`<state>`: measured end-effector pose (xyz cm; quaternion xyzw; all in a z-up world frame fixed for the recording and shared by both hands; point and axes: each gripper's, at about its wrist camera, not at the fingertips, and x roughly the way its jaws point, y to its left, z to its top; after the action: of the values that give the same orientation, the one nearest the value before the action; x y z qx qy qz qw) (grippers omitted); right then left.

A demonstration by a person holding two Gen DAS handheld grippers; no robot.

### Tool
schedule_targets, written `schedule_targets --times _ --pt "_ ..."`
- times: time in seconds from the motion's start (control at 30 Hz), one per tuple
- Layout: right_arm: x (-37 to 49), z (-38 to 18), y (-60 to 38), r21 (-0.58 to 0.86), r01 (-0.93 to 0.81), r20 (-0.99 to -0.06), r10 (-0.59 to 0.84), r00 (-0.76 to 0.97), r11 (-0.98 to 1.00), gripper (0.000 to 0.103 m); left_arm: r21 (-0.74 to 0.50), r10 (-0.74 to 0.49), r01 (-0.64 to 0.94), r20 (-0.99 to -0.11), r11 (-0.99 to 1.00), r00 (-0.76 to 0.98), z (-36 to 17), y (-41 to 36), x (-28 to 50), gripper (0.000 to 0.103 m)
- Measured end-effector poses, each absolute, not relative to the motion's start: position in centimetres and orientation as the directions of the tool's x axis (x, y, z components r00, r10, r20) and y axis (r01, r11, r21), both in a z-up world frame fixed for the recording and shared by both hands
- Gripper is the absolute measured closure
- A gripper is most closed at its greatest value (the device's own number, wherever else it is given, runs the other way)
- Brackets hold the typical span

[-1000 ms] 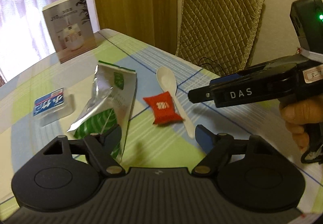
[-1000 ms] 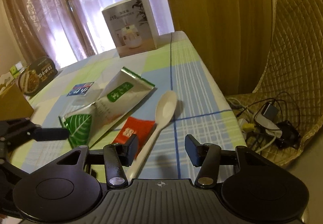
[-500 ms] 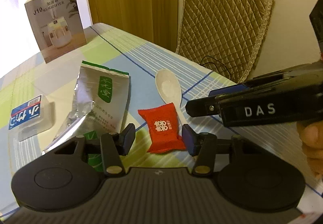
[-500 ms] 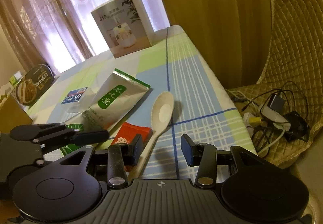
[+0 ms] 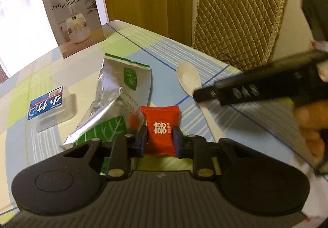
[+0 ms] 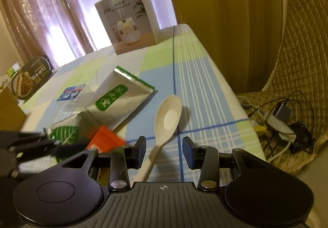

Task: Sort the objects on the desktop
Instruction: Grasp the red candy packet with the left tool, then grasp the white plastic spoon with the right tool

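Note:
My left gripper [image 5: 159,141] is shut on a red candy packet [image 5: 162,117], its fingers pinching the two sides. In the right wrist view the same red packet [image 6: 106,141] and the left gripper beside it are blurred. A white spoon [image 6: 168,117] lies on the checked tablecloth [image 6: 196,76], bowl pointing away. My right gripper [image 6: 164,147] is open, and the spoon's handle runs between its fingers. A silver and green tea pouch [image 5: 123,92] lies left of the packet. A clear box with a blue label [image 5: 46,104] sits farther left.
A humidifier carton [image 5: 73,18] stands at the table's far end. A round lidded food bowl [image 6: 30,78] and a brown box [image 6: 10,111] are at the left. A padded chair [image 6: 297,43] holding tangled cables [image 6: 283,123] stands right of the table's edge.
My left gripper moved forward and went from wide open to shut on the red packet. The right gripper edged forward over the spoon handle and stayed open.

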<state>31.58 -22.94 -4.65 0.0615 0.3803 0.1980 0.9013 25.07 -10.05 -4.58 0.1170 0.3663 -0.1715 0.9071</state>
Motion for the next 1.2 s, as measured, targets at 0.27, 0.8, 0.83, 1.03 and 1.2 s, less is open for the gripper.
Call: schedule_targets --times 0.27,0.8,0.83,1.03,1.2 --pt "32.9 -5.3 -21.4 0.212 -0.316 -0.654 0.375 0.657 0.925 0.065 0.076 -0.243 0.405 -0.696 0.911 0.676 -5.2 -10.2 25.7 0.07" --pt "33.2 -5.6 -19.7 0.095 -0.304 -0.665 0.288 0.689 0.948 0.08 0.053 -0.251 0.393 -0.688 0.918 0.681 -5.8 -10.1 26.5 0.063" --pt "32.9 -5.5 -19.9 0.1 -0.303 -0.671 0.289 0.683 0.948 0.08 0.05 -0.253 0.392 -0.687 0.919 0.681 -5.8 -10.1 26.5 0.063" --pt "30.5 -5.0 -20.5 0.122 -0.31 -0.697 0.303 0.65 0.943 0.081 0.033 -0.266 0.397 -0.692 0.917 0.671 -5.8 -9.9 26.0 0.075" --pt "28.2 -4.6 -20.8 0.17 -0.297 -0.708 0.326 0.627 0.94 0.081 0.029 -0.267 0.405 -0.71 0.914 0.652 -5.5 -9.3 23.6 0.077"
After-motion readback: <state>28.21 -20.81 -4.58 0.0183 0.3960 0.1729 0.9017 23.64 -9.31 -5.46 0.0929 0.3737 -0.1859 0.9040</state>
